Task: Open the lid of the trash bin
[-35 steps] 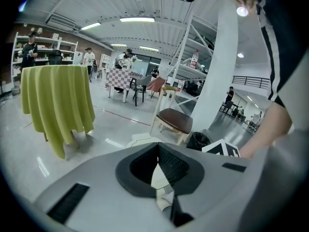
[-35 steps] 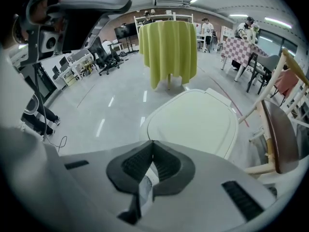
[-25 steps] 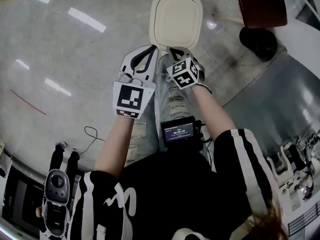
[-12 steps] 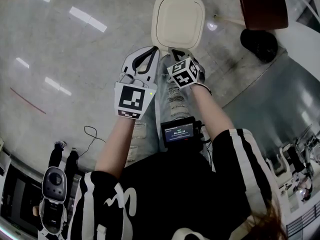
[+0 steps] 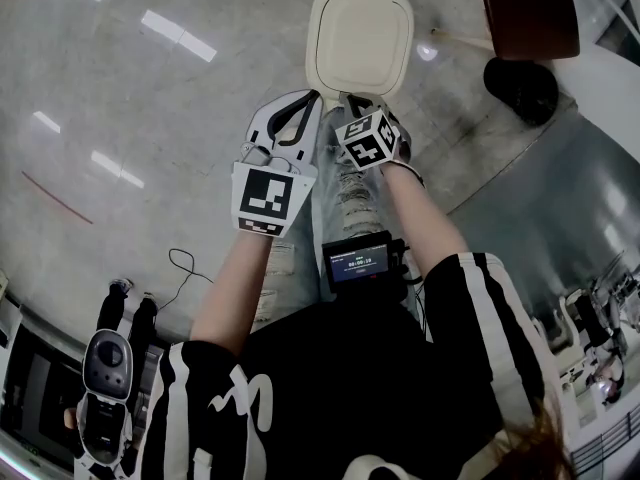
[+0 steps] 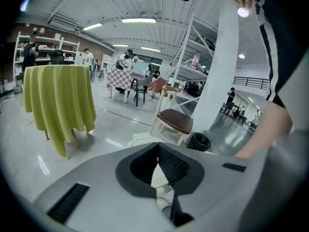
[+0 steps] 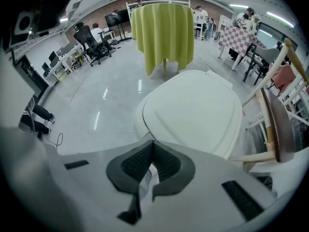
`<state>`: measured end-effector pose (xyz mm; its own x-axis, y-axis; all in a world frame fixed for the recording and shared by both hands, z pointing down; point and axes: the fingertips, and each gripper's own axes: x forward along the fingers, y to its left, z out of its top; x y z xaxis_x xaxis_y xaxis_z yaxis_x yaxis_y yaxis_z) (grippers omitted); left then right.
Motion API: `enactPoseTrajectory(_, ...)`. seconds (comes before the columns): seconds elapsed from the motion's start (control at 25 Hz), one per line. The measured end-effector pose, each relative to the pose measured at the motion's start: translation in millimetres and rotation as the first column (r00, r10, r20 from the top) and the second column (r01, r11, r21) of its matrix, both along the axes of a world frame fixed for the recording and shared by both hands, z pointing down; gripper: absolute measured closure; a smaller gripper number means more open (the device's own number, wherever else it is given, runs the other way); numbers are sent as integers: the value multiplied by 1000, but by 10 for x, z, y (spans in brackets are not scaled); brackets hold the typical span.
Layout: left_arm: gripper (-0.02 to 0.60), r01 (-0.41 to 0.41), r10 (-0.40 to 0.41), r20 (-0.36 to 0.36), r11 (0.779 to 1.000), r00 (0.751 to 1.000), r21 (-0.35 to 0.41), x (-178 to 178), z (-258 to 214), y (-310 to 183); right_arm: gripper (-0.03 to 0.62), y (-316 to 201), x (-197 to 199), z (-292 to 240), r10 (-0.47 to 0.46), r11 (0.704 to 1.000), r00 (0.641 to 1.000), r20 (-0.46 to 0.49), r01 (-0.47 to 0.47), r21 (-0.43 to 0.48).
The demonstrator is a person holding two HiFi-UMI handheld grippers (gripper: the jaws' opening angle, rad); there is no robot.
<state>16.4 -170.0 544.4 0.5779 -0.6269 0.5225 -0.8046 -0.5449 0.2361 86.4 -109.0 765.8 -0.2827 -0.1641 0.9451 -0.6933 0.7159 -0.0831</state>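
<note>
The cream trash bin (image 5: pixel 360 36) stands on the grey floor ahead of me, its lid down flat. In the head view my left gripper (image 5: pixel 306 98) hangs just short of the bin's near left corner, jaws shut and empty. My right gripper (image 5: pixel 350 102) is beside it at the bin's near edge, also shut on nothing. In the right gripper view the lid (image 7: pixel 193 110) fills the middle, just beyond the closed tips of the right gripper (image 7: pixel 152 144). The left gripper view shows only a sliver of the bin (image 6: pixel 138 140) past the left gripper (image 6: pixel 158 145).
A wooden chair with a brown seat (image 5: pixel 525 8) and a small black basket (image 5: pixel 520 86) stand to the bin's right. A table under a green cloth (image 7: pixel 163 28) is beyond the bin. A thin cable (image 5: pixel 185 268) lies on the floor at my left.
Both grippers have stayed almost in place, shut. The bin sits slightly higher in the head view, its lid still down.
</note>
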Motion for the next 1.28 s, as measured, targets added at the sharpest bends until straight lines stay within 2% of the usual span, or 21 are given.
enactPoseTrajectory(0.44, 572, 21, -21, 7, 1000, 1000, -8, -88, 43, 33, 583, -18, -11, 29, 79, 996, 996, 40, -77, -49)
enactPoseTrajectory(0.72, 572, 59, -59, 10, 998, 998, -18, -172, 77, 20, 583, -58, -1, 18, 190, 981, 976, 108, -183, -68)
enactPoseTrajectory(0.88, 572, 85, -85, 8, 996, 996, -25, -219, 96, 21, 583, -74, 7, -2, 277, 961, 952, 128, -271, -61)
enactPoseTrajectory(1.04, 572, 95, -95, 6, 995, 995, -26, -238, 97, 25, 583, -82, 19, 6, 362, 931, 922, 135, -352, -92)
enactPoseTrajectory(1.28, 572, 99, -99, 3, 995, 995, -22, -238, 80, 18, 583, -83, 40, 5, 401, 915, 906, 134, -388, -112)
